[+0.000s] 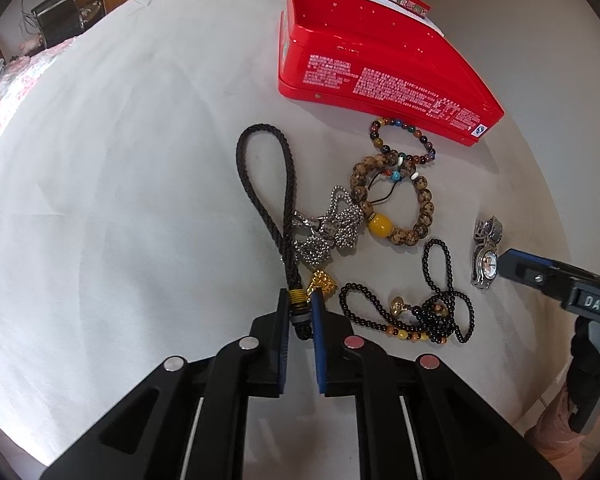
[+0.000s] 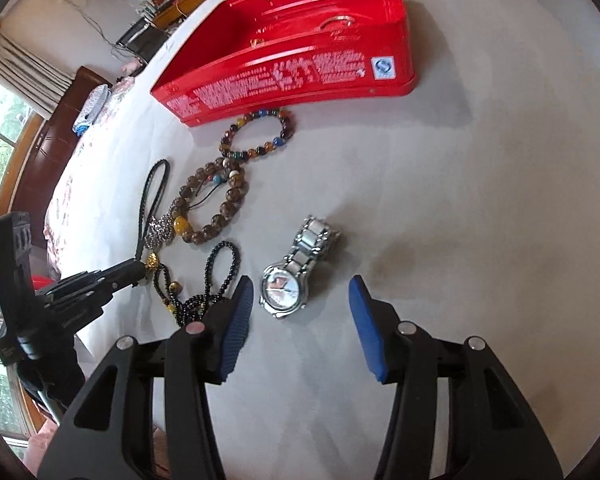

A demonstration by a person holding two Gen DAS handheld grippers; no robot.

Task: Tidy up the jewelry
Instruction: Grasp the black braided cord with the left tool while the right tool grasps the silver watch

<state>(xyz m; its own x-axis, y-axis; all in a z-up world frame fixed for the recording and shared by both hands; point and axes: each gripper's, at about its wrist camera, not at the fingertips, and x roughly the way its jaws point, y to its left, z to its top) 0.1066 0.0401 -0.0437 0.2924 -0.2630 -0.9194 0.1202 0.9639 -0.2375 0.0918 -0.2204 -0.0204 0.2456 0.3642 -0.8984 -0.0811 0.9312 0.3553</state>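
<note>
Jewelry lies scattered on the white cloth-covered table [image 1: 120,160]. Nearest, the left gripper [image 1: 300,300] clamps its jaws on the black braided cord necklace [image 1: 260,176] at its gold-wound end. The right gripper [image 2: 302,292] hangs released, jaws spread either side of the silver metal wristwatch [image 2: 292,276]. Beyond lie black bead strands [image 1: 440,316], brown wooden bead bracelets [image 1: 396,200], then the open red tin box [image 1: 380,60].
</note>
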